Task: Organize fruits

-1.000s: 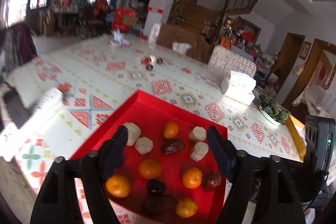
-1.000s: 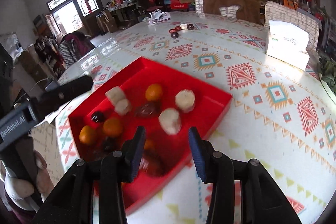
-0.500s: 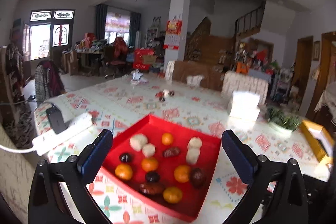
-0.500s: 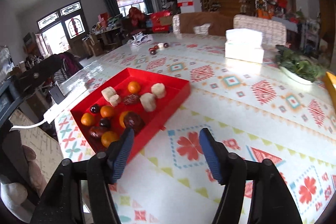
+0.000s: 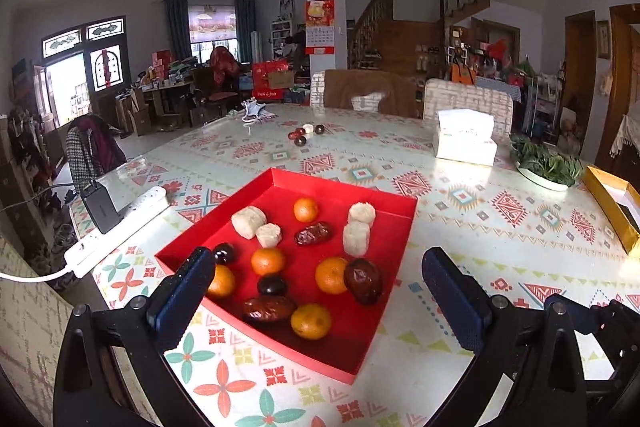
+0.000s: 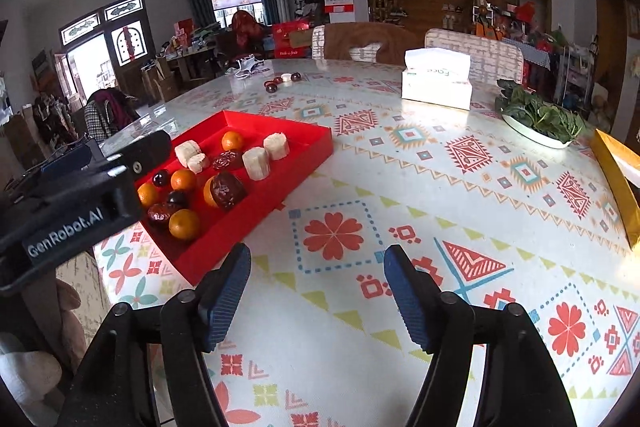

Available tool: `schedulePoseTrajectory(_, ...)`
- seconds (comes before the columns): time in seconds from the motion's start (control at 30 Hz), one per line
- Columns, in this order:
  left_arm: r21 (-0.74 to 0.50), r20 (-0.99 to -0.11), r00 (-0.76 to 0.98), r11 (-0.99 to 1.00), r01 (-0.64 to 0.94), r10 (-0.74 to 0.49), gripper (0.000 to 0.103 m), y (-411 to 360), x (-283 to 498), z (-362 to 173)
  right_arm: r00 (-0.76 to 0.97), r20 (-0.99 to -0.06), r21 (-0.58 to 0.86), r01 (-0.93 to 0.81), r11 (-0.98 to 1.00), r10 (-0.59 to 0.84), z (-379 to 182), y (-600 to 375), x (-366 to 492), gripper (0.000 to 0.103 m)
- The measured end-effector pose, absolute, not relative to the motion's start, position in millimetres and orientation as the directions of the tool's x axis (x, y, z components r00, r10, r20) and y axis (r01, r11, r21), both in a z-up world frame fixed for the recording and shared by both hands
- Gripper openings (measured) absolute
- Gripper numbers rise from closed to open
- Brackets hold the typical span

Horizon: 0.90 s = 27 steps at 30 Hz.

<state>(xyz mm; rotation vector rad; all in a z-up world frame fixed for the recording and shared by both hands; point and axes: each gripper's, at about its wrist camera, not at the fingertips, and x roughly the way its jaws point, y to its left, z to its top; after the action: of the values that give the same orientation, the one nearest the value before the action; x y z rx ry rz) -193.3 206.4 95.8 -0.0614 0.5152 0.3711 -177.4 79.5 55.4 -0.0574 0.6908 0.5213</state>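
- Right now the red tray [image 5: 394, 223] is sitting on the patterned bench [image 5: 460, 211], near its front edge, and serving as the landmark for everything else.
- Inside the tray, five oranges [image 5: 267, 261] are lying mixed with brown dates [image 5: 362, 281], small dark round fruits [image 5: 271, 284] and four pale cylindrical pieces [image 5: 355, 238]; the pale pieces are resting toward the tray's far side, the dates and most oranges toward its near side.
- The left gripper [image 5: 320, 301] is hovering over the tray's near edge with its jaws spread fully wide; nothing is being gripped, and the near-row fruits are showing between the two fingers without touching them.
- Its left finger is overlapping the tray's near left corner, just beside one orange and one dark fruit.
- The right gripper [image 6: 318, 297] is hanging over bare bench to the right of the tray's near corner, jaws parted and empty, with only the printed cloth between them.
- From the right wrist view, the tray [image 6: 280, 183] is lying up and to the left of that gripper, apart from it.
- A white power strip [image 5: 116, 231] is lying left of the tray, a tissue box [image 5: 464, 143] is standing well beyond it to the right, and a dish of greens [image 5: 546, 167] is sitting farther right.
- A few loose dark fruits [image 5: 304, 135] are lying far behind the tray.
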Motion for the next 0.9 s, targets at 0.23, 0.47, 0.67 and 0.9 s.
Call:
schedulePoseTrajectory(0.23, 0.030, -0.531, 0.788, 0.937, -0.349, 0.311, 0.103, 207.7, -186.2, 86.4, 0.637, -0.633, 0.120, -0.480, 0.869, 0.440, 51.4, 82.9, -176.7, 0.075)
schedulePoseTrajectory(0.47, 0.018, -0.555, 0.777, 0.938, -0.345, 0.296, 0.103, 213.0, -181.6, 79.5, 0.625, -0.646, 0.117, -0.486, 0.866, 0.438, 47.6, 89.4, -175.6, 0.075)
schedulePoseTrajectory(0.67, 0.012, -0.570, 0.769, 0.939, -0.344, 0.289, 0.103, 215.9, -180.3, 75.3, 0.615, -0.657, 0.120, -0.487, 0.865, 0.437, 43.8, 92.3, -173.9, 0.075)
schedulePoseTrajectory(0.9, 0.014, -0.567, 0.770, 0.938, -0.345, 0.291, 0.103, 216.0, -180.4, 75.6, 0.610, -0.659, 0.126, -0.487, 0.864, 0.440, 42.5, 92.5, -173.4, 0.075)
